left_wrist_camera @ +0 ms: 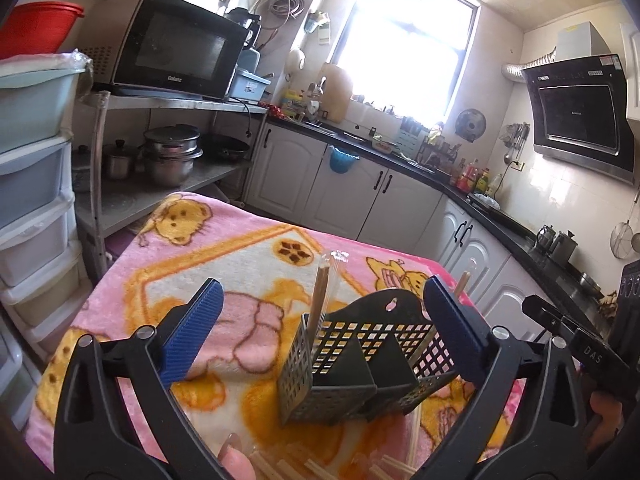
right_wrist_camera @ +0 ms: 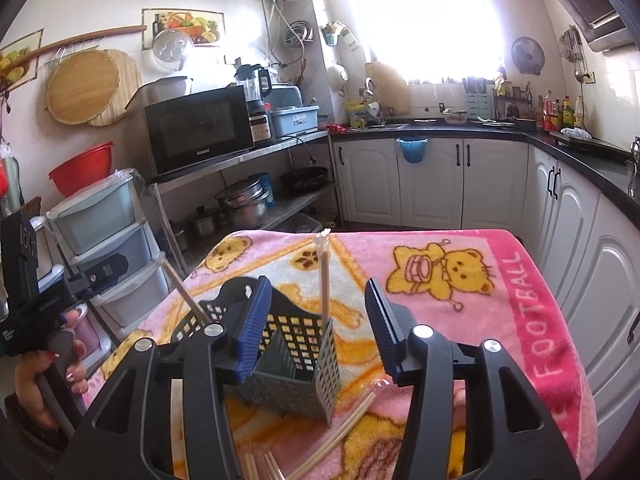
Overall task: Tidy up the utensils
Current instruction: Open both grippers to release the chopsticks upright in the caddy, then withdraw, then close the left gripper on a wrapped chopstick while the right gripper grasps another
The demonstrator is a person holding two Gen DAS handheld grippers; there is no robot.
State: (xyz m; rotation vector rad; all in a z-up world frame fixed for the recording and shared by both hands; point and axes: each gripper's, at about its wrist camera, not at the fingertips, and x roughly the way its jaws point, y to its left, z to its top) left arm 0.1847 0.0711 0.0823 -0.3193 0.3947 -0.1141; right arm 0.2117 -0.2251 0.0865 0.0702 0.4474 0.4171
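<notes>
A dark perforated utensil holder (left_wrist_camera: 352,364) stands on the pink bear blanket (left_wrist_camera: 224,264). It also shows in the right wrist view (right_wrist_camera: 296,352). A wrapped chopstick pair (left_wrist_camera: 322,292) stands upright in one compartment, also seen from the right (right_wrist_camera: 325,276). Another stick (right_wrist_camera: 186,296) leans in a far compartment. Loose wrapped chopsticks (right_wrist_camera: 340,436) lie on the blanket in front of the holder. My left gripper (left_wrist_camera: 320,332) is open and empty above the holder. My right gripper (right_wrist_camera: 316,328) is open and empty, its fingers either side of the holder.
A metal rack with a microwave (left_wrist_camera: 176,48) and pots (left_wrist_camera: 172,152) stands beyond the table on the left. Stacked plastic drawers (left_wrist_camera: 32,184) are at the far left. White cabinets (right_wrist_camera: 432,180) with a black counter run along the back and right.
</notes>
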